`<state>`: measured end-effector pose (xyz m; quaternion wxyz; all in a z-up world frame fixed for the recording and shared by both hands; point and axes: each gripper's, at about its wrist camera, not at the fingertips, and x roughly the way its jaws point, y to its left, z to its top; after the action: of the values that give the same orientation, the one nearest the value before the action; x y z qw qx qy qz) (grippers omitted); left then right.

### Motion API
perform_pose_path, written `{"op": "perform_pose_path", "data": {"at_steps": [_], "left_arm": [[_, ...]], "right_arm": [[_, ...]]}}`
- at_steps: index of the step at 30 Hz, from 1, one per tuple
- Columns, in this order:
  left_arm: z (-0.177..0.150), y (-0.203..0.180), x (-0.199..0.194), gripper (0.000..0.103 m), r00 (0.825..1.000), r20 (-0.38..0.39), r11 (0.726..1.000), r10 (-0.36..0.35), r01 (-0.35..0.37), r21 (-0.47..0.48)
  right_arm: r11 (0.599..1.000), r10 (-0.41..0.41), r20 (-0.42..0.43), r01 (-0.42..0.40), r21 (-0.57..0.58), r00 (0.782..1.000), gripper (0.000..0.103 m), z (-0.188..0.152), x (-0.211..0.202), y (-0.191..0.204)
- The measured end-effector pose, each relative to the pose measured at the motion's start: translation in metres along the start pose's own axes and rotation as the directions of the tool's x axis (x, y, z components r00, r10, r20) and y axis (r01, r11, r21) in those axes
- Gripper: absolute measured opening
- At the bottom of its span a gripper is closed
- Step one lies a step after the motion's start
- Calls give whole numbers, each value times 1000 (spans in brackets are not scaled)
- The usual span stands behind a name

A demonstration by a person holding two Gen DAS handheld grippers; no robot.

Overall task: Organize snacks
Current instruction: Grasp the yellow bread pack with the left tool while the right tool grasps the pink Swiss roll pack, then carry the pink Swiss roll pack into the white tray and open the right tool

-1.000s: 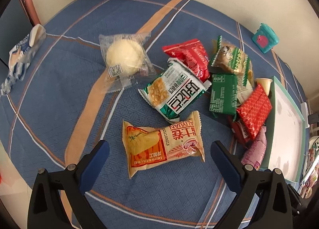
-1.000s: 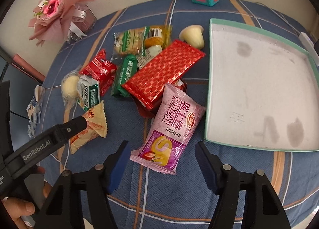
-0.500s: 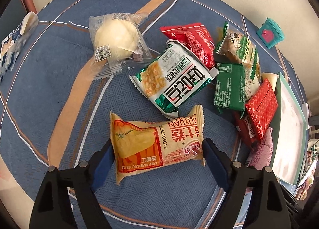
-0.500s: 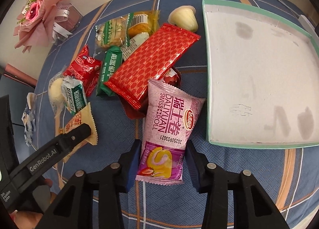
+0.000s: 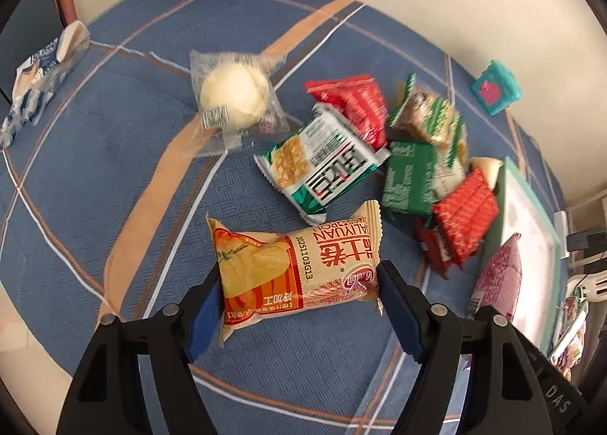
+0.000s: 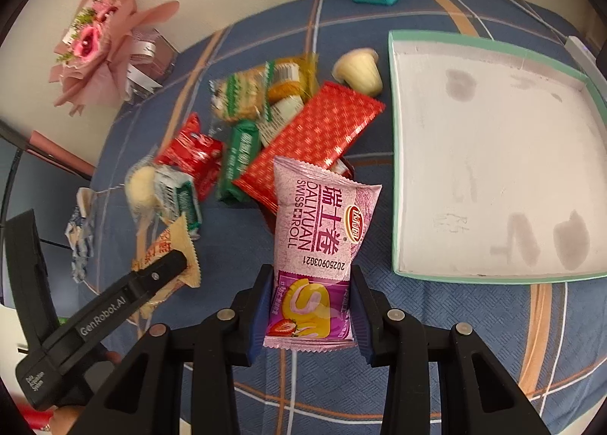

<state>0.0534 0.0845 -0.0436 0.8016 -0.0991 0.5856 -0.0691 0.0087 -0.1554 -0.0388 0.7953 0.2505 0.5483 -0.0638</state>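
Two grippers, one pack apiece: left gripper (image 5: pixel 299 302) closing on one orange Swiss-roll pack (image 5: pixel 296 264), pads against both its ends; right gripper (image 6: pixel 309 311) closing too, narrow, clamped on the lower end of one pink Swiss-roll pack (image 6: pixel 322 245) standing up between the pads. Loose on the blue plaid cloth (image 5: pixel 95 169): one wrapped pale bun (image 5: pixel 233 97), one green-and-white cracker pack (image 5: pixel 322 165), one long red patterned pack (image 6: pixel 311 139), one small pudding cup (image 6: pixel 358 71). Just right of the pile, one white teal-rimmed tray (image 6: pixel 394 169).
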Motion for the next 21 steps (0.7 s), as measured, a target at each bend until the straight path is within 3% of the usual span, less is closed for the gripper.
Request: {"op": "perform_pose_path", "data": {"at_steps": [6, 10, 15, 21], "left_arm": [[4, -11, -40, 78, 997, 79, 999, -11, 9, 33], [9, -35, -47, 78, 997, 82, 998, 0, -6, 68], [15, -83, -47, 78, 996, 82, 991, -23, 12, 132], [15, -149, -37, 78, 995, 58, 972, -80, 65, 225]], "right_arm": [[1000, 21, 78, -19, -19, 997, 41, 1, -27, 6], [1000, 1, 107, 2, -24, 994, 41, 5, -36, -1], [994, -107, 154, 103, 30, 982, 41, 12, -50, -31], [967, -217, 181, 186, 174, 959, 41, 27, -66, -88]]}}
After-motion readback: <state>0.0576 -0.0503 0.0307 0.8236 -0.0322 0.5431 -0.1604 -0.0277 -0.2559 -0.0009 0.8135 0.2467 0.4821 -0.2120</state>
